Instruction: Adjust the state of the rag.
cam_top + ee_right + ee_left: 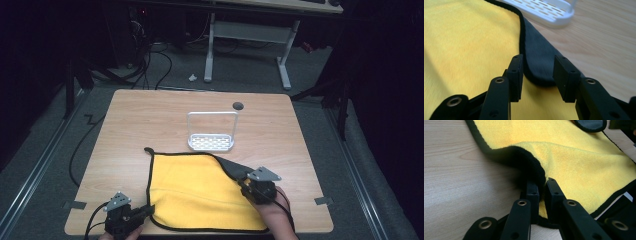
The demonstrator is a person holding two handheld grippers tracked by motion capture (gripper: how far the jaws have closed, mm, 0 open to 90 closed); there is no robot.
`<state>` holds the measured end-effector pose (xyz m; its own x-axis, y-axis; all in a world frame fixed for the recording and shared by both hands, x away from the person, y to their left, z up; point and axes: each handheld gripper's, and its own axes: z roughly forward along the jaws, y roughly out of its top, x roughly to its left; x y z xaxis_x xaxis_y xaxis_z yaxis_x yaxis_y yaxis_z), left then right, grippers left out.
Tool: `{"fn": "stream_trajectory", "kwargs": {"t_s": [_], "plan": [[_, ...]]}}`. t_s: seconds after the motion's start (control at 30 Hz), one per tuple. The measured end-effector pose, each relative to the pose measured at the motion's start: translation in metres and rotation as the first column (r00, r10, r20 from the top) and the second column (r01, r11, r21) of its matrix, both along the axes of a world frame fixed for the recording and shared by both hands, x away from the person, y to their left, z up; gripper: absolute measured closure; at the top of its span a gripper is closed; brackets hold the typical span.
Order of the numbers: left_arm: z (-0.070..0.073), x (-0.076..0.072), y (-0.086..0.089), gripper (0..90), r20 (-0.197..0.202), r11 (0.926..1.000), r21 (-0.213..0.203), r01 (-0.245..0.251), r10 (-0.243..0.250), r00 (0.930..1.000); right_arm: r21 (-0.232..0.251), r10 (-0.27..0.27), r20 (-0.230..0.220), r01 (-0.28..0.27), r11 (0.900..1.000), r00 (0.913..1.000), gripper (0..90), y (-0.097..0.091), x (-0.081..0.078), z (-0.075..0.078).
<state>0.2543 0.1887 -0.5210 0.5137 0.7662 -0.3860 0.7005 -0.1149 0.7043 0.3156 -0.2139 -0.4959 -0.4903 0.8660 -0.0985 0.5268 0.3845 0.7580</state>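
A yellow cloth [200, 190] with black trim lies flat on the near half of the wooden table [150, 115]. My left gripper [149, 209] sits at the cloth's near left corner. In the left gripper view the left gripper [542, 187] is shut on the cloth's edge [531, 162], which bunches up between the pads. The cloth's far right corner is folded over, showing a dark underside flap [232, 167]. My right gripper [244, 182] hovers at that flap. In the right gripper view the right gripper [537, 67] stands open, with the flap [536, 57] between its jaws and not pressed.
A white slotted rack [211, 142] with a tall wire handle stands just beyond the cloth, near the right gripper [544, 10]. A round grommet hole [238, 105] sits farther back. Cables and a white desk frame [247, 35] lie on the floor beyond the table.
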Motion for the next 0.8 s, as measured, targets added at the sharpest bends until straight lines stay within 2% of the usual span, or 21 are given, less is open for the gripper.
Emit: {"fn": "stream_trajectory", "kwargs": {"t_s": [0.1, 0.17, 0.2, 0.23, 0.27, 0.3, 0.33, 0.37, 0.4, 0.47, 0.5, 0.6, 0.63, 0.67, 0.7, 0.73, 0.77, 0.8], "plan": [[0.000, 0.000, 0.001, 83.1, 0.003, 1.0000, 0.005, 0.000, 0.000, 1.0000, -0.049, 0.007, -0.052, -0.009, 0.9988, 0.9986, 60.0, 0.013, 0.019, -0.011], [0.000, 0.001, 0.004, 83.3, 0.005, 1.0000, 0.006, -0.002, 0.002, 1.0000, -0.076, -0.004, -0.092, -0.003, 0.9971, 0.9958, 60.7, 0.014, 0.023, -0.021], [0.000, 0.001, 0.004, 83.3, 0.005, 1.0000, 0.006, -0.002, 0.002, 1.0000, -0.067, -0.002, -0.103, -0.005, 0.9978, 0.9947, 62.5, 0.013, 0.023, -0.025], [0.000, 0.002, 0.005, 83.3, 0.007, 1.0000, 0.006, -0.003, 0.003, 1.0000, -0.050, -0.005, -0.105, -0.001, 0.9987, 0.9944, 67.9, 0.010, 0.021, -0.025], [0.000, 0.003, 0.005, 83.4, 0.008, 1.0000, 0.005, -0.004, 0.004, 1.0000, -0.064, -0.014, -0.098, 0.007, 0.9979, 0.9951, 79.4, 0.010, 0.020, -0.024], [0.000, 0.003, 0.005, 83.4, 0.008, 1.0000, 0.005, -0.004, 0.004, 1.0000, -0.064, -0.014, -0.098, 0.007, 0.9979, 0.9951, 79.4, 0.010, 0.020, -0.024], [0.000, 0.004, 0.005, 83.4, 0.007, 1.0000, 0.003, -0.005, 0.005, 1.0000, -0.078, -0.026, -0.093, 0.018, 0.9968, 0.9953, 85.2, 0.008, 0.018, -0.022], [0.000, 0.005, 0.005, 83.4, 0.007, 1.0000, 0.002, -0.004, 0.004, 1.0000, -0.080, -0.030, -0.073, 0.024, 0.9965, 0.9969, 85.7, 0.005, 0.017, -0.018], [0.000, 0.005, 0.005, 83.4, 0.007, 1.0000, 0.002, -0.004, 0.004, 1.0000, -0.080, -0.030, -0.073, 0.024, 0.9965, 0.9969, 85.7, 0.005, 0.017, -0.018], [0.002, 0.005, 0.005, 83.5, 0.012, 1.0000, -0.001, -0.002, 0.002, 0.9999, -0.082, -0.059, -0.017, 0.058, 0.9949, 0.9981, 85.7, -0.006, 0.022, -0.002], [0.003, 0.005, 0.005, 83.5, 0.012, 1.0000, -0.003, 0.001, -0.001, 0.9999, -0.076, -0.080, -0.001, 0.079, 0.9939, 0.9968, 85.7, -0.012, 0.028, 0.003], [0.002, 0.003, 0.003, 83.4, 0.008, 0.9999, 0.005, 0.012, -0.012, 0.9999, -0.069, -0.151, -0.008, 0.150, 0.9863, 0.9885, 85.6, -0.030, 0.056, 0.008], [0.002, 0.003, 0.003, 83.4, 0.008, 0.9999, 0.005, 0.012, -0.012, 0.9999, -0.069, -0.151, -0.008, 0.150, 0.9863, 0.9885, 85.6, -0.030, 0.056, 0.008], [0.000, 0.003, 0.002, 83.4, -0.007, 0.9998, 0.001, 0.022, -0.022, 0.9997, -0.075, -0.179, -0.040, 0.176, 0.9815, 0.9829, 85.0, -0.039, 0.076, 0.002], [0.000, 0.002, 0.001, 83.3, -0.012, 0.9996, -0.002, 0.027, -0.027, 0.9996, -0.088, -0.194, -0.048, 0.190, 0.9779, 0.9798, 84.0, -0.041, 0.084, -0.003], [-0.001, 0.002, 0.001, 83.2, -0.021, 0.9994, -0.001, 0.034, -0.034, 0.9992, -0.103, -0.209, -0.059, 0.202, 0.9739, 0.9761, 80.9, -0.044, 0.092, -0.007], [-0.001, 0.001, 0.000, 82.9, -0.027, 0.9992, 0.001, 0.041, -0.041, 0.9988, -0.092, -0.217, -0.073, 0.210, 0.9735, 0.9735, 76.0, -0.046, 0.097, -0.011], [-0.001, 0.001, 0.000, 82.1, -0.027, 0.9992, 0.001, 0.041, -0.041, 0.9988, -0.092, -0.217, -0.073, 0.210, 0.9735, 0.9735, 76.0, -0.046, 0.097, -0.011]]}}
